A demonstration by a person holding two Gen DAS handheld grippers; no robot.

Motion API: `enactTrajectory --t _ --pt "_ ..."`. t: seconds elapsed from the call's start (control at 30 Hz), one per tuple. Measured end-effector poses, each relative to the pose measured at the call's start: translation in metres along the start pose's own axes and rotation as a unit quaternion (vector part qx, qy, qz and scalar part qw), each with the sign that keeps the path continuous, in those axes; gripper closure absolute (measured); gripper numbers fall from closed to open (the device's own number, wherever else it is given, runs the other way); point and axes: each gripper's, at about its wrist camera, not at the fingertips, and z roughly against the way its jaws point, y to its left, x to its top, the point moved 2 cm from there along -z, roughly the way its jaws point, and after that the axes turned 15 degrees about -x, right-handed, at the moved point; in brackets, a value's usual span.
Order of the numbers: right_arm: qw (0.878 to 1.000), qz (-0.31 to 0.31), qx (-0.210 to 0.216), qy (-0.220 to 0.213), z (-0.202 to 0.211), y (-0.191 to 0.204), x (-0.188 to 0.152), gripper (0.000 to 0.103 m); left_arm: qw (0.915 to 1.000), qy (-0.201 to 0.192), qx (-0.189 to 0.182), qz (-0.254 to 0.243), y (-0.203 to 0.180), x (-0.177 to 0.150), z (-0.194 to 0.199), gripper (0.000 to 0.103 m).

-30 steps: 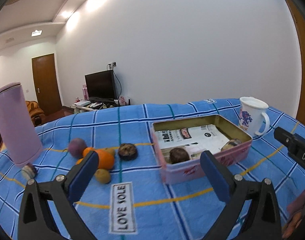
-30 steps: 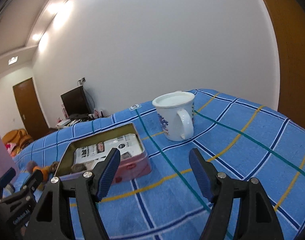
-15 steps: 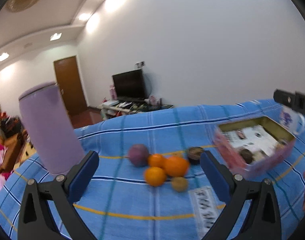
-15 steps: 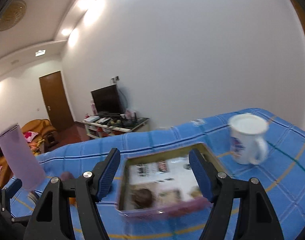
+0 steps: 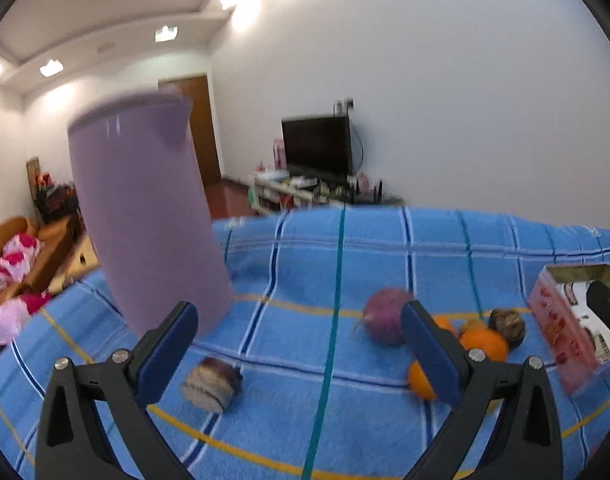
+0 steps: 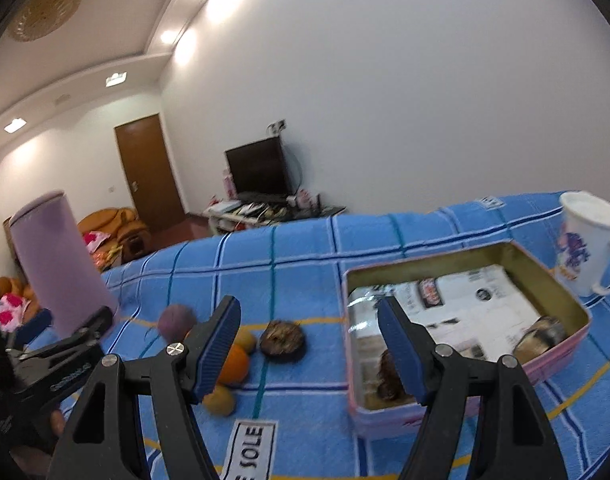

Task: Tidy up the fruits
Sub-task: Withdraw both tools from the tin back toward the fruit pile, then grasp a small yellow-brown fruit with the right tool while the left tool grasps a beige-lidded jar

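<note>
Hovering low over the blue checked cloth [image 5: 289, 264] on the tabletop, the left gripper [image 5: 301, 344] has its fingers [image 5: 165, 344] spread with nothing between them; just past its left pad lies a small dark purple fruit [image 5: 211, 384], blurred, alone near the front. Nearest in the right wrist view, the right gripper [image 6: 309, 344] also holds its fingers [image 6: 219, 344] spread and empty, above a white label [image 6: 251, 452] sewn into the cloth. Just beyond the right gripper's left pad sits a cluster of loose fruit: a small yellowish fruit [image 6: 219, 400], an orange [image 6: 233, 364] behind it, a dark brown round fruit [image 6: 282, 340] to the right, and a dull purple round fruit [image 6: 176, 322] at the far left of the group. Beside these, to the right, stands an open pink tin [image 6: 545, 364] lined with printed paper; two dark items lie inside, one [image 6: 389, 376] at its near end and one [image 6: 543, 334] by its right wall, both too blurred to name. Behind the tin's far right corner stands a white mug [image 6: 585, 252] with a purple print. On the far left stands a tall lilac container [image 6: 59, 264], upright on the cloth. Beyond the tabletop are a television [image 6: 259, 168], a brown door [image 6: 149, 172] and a white wall.
</note>
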Motion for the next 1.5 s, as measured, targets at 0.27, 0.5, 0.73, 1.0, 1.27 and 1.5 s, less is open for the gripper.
enactTrajectory --t 0.27,0.5,0.73,1.0,1.27,1.5 --pt "0.998 0.043 0.045 0.029 -0.006 0.021 -0.009 0.03 0.9998 0.002 0.019 0.001 0.007 -0.001 0.0 0.0" --pt "0.986 0.122 0.089 0.074 -0.009 0.057 -0.025 0.047 0.9968 0.014 0.078 0.01 0.036 0.003 0.0 0.0" --pt "0.965 0.19 0.099 0.149 -0.032 0.086 -0.044 0.055 0.9946 0.017 0.089 0.05 0.088 0.007 0.009 0.0" --pt "0.952 0.215 0.098 0.196 -0.049 0.1 -0.057 0.059 0.9938 0.036 0.071 0.078 0.118 0.002 0.006 0.0" --pt "0.951 0.211 0.111 0.197 -0.047 0.101 -0.059 0.076 0.9933 0.114 0.016 0.006 0.082 -0.011 -0.015 0.0" --pt "0.968 0.134 0.146 0.152 -0.024 0.065 -0.043 0.076 0.984 0.174 -0.001 0.037 0.088 -0.027 -0.036 0.027"
